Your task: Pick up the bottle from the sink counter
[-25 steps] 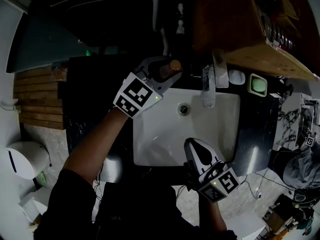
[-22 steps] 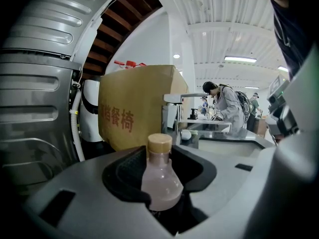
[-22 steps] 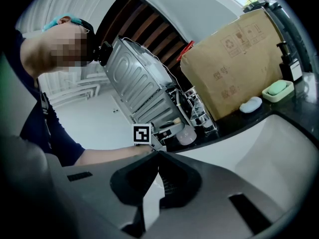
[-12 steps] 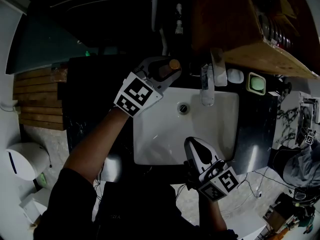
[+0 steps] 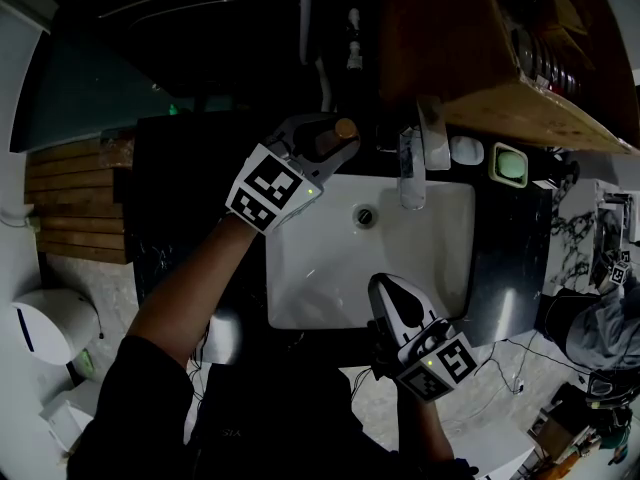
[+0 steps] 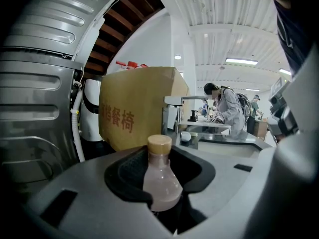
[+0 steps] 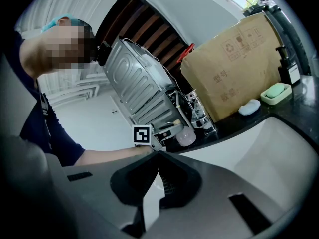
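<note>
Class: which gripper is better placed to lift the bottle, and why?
The left gripper: its jaws clasp the bottle. The right gripper is shut and empty, over the near edge of the sink.

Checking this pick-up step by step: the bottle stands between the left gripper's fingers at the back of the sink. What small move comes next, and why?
Probably a short, straight lift with the left gripper. In the left gripper view its fingers sit against both sides of the bottle below its tan cap, so the grip looks made.
</note>
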Demonstrator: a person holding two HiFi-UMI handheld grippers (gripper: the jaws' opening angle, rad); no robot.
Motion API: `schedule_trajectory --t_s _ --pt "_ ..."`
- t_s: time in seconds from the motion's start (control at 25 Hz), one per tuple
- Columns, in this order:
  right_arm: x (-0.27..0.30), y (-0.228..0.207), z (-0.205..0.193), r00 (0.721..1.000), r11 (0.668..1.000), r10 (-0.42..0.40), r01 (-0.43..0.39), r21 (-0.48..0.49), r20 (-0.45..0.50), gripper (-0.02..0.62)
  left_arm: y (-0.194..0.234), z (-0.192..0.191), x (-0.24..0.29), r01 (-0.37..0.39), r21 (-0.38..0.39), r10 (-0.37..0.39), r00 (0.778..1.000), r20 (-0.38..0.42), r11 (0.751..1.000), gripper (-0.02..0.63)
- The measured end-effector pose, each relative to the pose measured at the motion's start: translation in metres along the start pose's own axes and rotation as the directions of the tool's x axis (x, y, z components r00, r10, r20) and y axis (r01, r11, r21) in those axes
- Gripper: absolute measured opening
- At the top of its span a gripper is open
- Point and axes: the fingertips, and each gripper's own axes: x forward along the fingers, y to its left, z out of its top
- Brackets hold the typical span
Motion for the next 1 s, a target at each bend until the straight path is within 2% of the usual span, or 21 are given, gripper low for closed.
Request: schedule_trajectory --t_s 0.4,1.0 --pt "-0.001 0.004 0.009 1.000 1.000 -0.010 0.010 -0.010 0.021 0.020 -0.003 0.012 -0.009 0.018 0.012 -0.018 1.000 0.009 1.000 0.140" --pt "0.000 0.025 0.031 0.998 0.999 0.002 0.001 -0.043 0.068 0.020 -0.019 0.055 -0.046 0.033 0.051 -0.036 0.998 0.050 0.998 0.140"
